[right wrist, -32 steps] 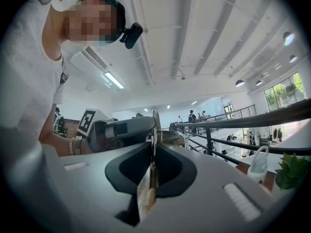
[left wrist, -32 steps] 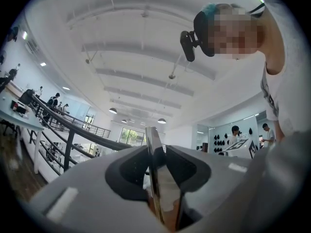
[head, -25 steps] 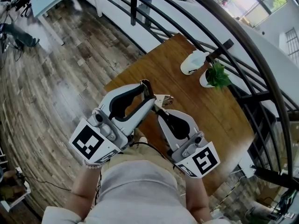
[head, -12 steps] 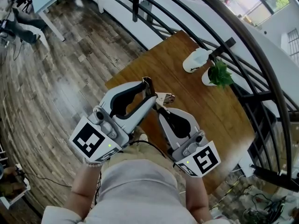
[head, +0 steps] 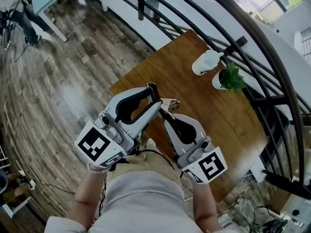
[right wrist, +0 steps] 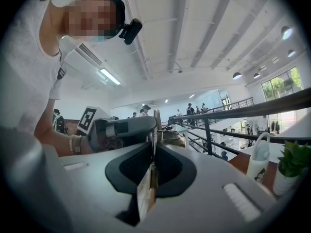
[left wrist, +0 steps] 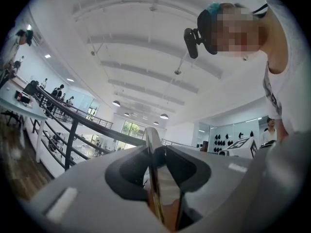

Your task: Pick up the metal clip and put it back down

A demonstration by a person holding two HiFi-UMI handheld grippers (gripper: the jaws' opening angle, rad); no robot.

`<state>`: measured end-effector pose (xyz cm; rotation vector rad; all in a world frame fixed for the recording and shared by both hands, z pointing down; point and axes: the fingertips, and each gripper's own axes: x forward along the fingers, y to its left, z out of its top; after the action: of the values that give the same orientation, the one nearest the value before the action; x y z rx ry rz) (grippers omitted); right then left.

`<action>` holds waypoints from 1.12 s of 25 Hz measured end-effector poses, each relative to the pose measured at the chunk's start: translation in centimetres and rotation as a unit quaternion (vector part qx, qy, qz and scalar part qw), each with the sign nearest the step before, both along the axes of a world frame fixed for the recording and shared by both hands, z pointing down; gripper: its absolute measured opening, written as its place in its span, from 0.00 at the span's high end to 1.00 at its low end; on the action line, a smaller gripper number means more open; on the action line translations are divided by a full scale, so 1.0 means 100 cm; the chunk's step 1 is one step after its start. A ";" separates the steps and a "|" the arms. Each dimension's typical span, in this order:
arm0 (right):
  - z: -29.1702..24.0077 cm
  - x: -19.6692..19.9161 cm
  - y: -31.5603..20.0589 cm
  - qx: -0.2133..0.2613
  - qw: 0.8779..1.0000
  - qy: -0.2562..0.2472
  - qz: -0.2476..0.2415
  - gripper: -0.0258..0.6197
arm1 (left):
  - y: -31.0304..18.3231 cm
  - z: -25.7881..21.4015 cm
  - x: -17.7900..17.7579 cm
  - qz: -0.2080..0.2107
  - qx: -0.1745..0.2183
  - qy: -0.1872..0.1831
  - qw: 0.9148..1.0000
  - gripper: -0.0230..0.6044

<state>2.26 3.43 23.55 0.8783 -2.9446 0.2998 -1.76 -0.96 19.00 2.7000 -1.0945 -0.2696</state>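
**Clip held off the table**

The right gripper (head: 164, 111) has its jaws clamped on the metal clip (head: 171, 102), which is held above the wooden table (head: 218, 120) near its left edge. The clip's long axis runs across the table, its free end pointing towards the far side. The left gripper (head: 154, 93) has its jaws together, its tips just beside the clip.

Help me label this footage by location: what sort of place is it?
Probably an upper level in a large open office or showroom: a black railing runs beside a wooden table, under a high white ceiling with round lamps.
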 end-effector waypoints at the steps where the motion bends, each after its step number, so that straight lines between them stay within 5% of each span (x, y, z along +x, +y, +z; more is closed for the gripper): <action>1: 0.003 0.000 -0.001 -0.004 1.000 0.002 0.001 0.90 | -0.002 0.003 0.000 0.001 -0.004 -0.001 1.000 0.77; 28: 0.125 -0.009 -0.050 -0.137 0.988 0.059 0.033 0.90 | -0.061 0.141 -0.006 0.019 -0.150 -0.009 0.989 0.77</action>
<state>1.32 -1.61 36.10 0.9192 -2.6855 0.6153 -2.38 -7.07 33.10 2.4566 -0.9976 -0.0682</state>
